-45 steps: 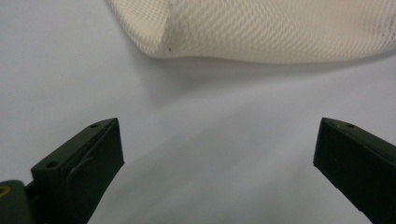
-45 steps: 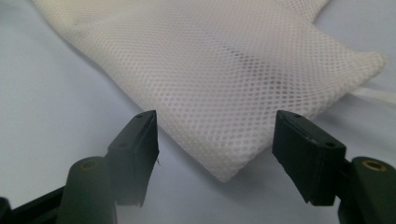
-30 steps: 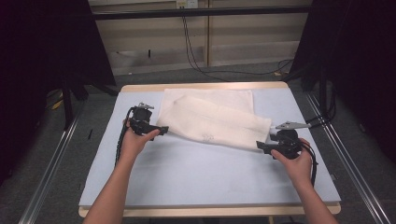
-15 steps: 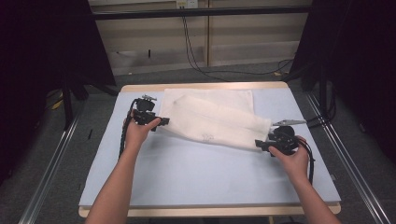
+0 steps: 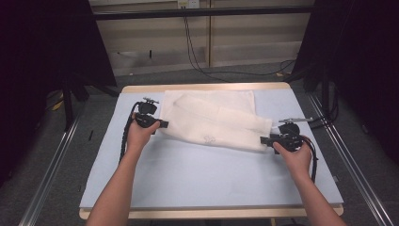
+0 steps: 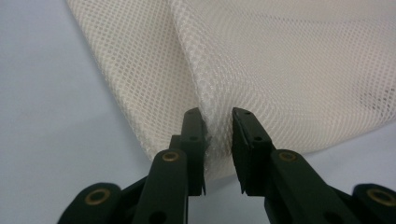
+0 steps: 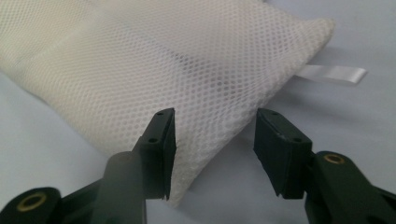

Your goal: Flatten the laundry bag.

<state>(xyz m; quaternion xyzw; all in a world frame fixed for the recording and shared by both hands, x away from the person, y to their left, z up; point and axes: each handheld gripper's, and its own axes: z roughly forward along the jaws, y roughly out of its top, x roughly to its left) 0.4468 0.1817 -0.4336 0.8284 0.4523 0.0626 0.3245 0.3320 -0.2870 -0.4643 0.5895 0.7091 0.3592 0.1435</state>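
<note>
The soft white mesh cloth bag lies folded in the middle of the pale blue surface, a bit toward the top of the high view. The left claw is at the bag's left end. In the left gripper view its jaws are nearly closed, pinching a fold of the mesh. The right claw is at the bag's right end, near the lower right corner. In the right gripper view its jaws stand wide apart, released, with the bag's corner between them but not squeezed.

To do this step well, I think the right claw should close gently on that corner first. Grab both layers, not just the top one. Keep the left claw tight so the bag does not slip. A small shiny white ribbon sticks out at the upper right; do not catch it.
</note>
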